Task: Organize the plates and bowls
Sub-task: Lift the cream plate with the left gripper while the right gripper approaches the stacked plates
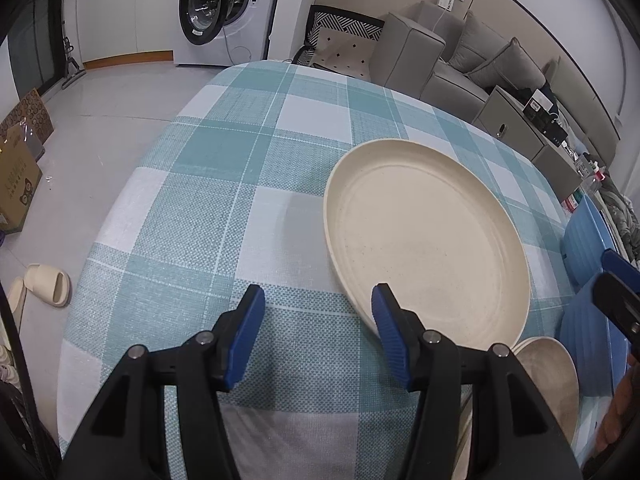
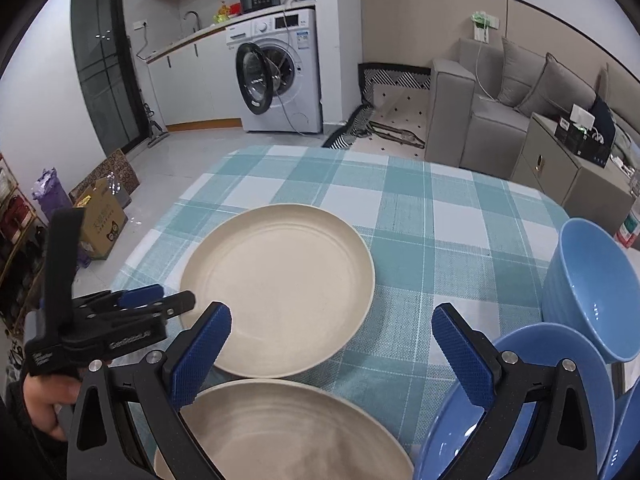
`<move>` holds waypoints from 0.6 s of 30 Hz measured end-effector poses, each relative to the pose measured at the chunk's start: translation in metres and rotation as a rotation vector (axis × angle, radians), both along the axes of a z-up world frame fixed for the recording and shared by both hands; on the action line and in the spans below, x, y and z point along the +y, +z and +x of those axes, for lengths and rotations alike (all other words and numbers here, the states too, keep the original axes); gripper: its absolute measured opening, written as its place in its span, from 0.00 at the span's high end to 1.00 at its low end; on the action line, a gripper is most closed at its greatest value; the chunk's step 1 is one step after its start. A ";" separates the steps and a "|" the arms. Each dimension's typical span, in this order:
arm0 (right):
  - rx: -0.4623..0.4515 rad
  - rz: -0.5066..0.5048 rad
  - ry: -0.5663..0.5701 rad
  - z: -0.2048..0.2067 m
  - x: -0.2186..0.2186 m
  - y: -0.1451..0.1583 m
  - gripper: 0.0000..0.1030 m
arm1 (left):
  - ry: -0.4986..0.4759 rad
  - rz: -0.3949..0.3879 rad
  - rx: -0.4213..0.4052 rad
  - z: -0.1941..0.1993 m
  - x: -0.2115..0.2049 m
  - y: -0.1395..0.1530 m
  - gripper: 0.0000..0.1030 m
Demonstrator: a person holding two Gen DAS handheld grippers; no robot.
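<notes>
A large cream plate lies flat on the teal checked tablecloth. A second cream plate lies nearer, at the table's near edge. Blue bowls stand at the right: one upright and one nearer, partly behind my right finger. My left gripper is open and empty, its right pad at the large plate's near rim. My right gripper is open and empty, above the near plate. The left gripper also shows in the right wrist view.
The table's left edge drops to a tiled floor with slippers and cardboard boxes. A washing machine with an open door stands at the back. A grey sofa and a cabinet are at the right.
</notes>
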State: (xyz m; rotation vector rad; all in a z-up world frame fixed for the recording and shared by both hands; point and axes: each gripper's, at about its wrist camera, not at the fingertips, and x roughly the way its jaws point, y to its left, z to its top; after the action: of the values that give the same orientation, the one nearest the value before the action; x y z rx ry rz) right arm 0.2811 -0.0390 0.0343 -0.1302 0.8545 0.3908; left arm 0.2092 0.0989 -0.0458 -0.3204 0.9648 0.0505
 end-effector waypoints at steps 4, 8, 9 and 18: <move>0.028 -0.019 -0.015 0.014 0.004 -0.012 0.01 | -0.001 -0.003 0.004 0.002 0.001 0.000 0.46; 0.063 -0.027 -0.027 0.025 0.005 -0.025 0.01 | -0.004 0.000 0.006 0.003 0.001 0.000 0.46; 0.068 -0.029 -0.030 0.028 0.006 -0.028 0.01 | -0.005 0.000 0.007 0.003 0.001 0.000 0.46; 0.083 -0.072 -0.076 0.043 0.019 -0.039 0.01 | -0.007 0.002 0.015 0.006 -0.001 -0.002 0.46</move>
State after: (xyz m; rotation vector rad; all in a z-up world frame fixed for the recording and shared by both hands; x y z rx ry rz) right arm 0.3241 -0.0195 -0.0045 -0.1486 0.9527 0.2957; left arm 0.2154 0.0983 -0.0482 -0.3150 0.9810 0.0478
